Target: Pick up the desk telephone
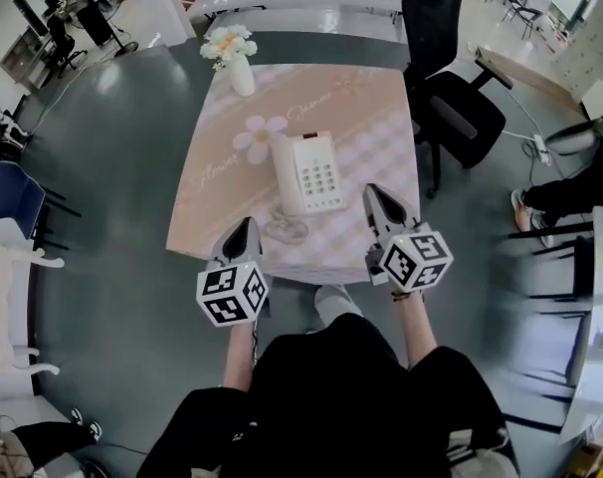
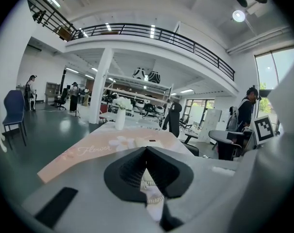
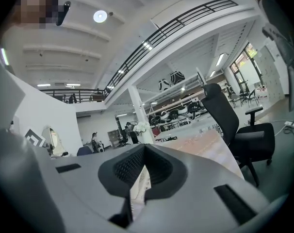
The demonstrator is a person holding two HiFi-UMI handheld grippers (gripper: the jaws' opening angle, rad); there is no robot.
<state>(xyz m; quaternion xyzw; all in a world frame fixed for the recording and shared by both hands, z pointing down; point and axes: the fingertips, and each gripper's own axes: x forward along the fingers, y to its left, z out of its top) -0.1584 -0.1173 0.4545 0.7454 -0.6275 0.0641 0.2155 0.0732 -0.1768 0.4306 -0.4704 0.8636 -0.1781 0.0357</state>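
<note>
The desk telephone (image 1: 308, 172) lies mid-table on a pink checked cloth (image 1: 381, 108), its coiled cord (image 1: 285, 229) at its 7 o'clock. The left gripper (image 1: 245, 223) is at 7 o'clock of the phone and the right gripper (image 1: 375, 191) at 4 – both with jaws together, neither touching it. A flower vase (image 1: 242, 76) stands at 11 o'clock, a black office chair (image 1: 451, 88) at 2

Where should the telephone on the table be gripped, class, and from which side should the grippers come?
Probably by its two long edges, one gripper from each side. The telephone lies flat, narrow end nearest, just ahead of the left gripper and right gripper, both shut, so open them first. Avoid the handset and coiled cord.
</note>
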